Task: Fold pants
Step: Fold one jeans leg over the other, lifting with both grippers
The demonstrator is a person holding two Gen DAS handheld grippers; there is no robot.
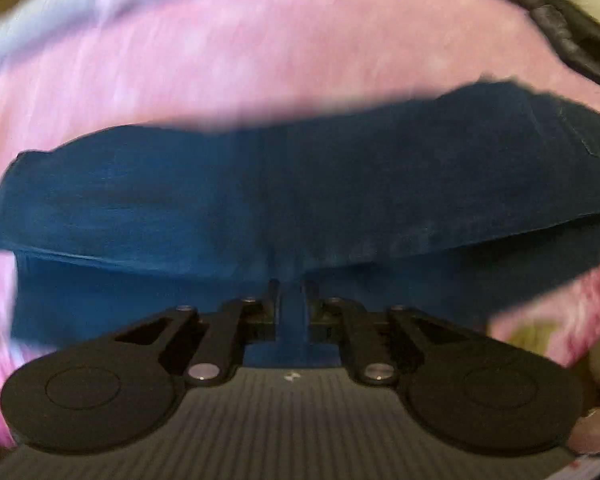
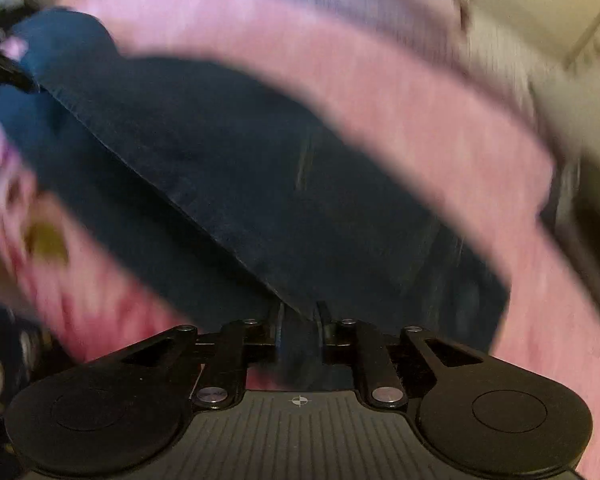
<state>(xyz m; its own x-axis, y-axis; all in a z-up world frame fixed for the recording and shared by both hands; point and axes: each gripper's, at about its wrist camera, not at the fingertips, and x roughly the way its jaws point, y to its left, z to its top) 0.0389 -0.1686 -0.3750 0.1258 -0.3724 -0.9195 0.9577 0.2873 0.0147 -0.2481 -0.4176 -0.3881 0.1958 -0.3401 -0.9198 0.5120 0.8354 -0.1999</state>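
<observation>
Item: dark blue denim pants (image 1: 300, 184), draped over pink patterned bedspread (image 1: 260, 60). My left gripper (image 1: 293, 292) and right gripper (image 2: 300, 312) each pinch their near edge; long axis runs crosswise ahead.

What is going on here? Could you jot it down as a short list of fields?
garment: dark blue pants, partly doubled over
surface: pink cover under the pants
left gripper: shut on a fold of the pants
right gripper: shut on an edge of the pants
picture quality: both views blurred
fold: under way, not yet laid flat
</observation>
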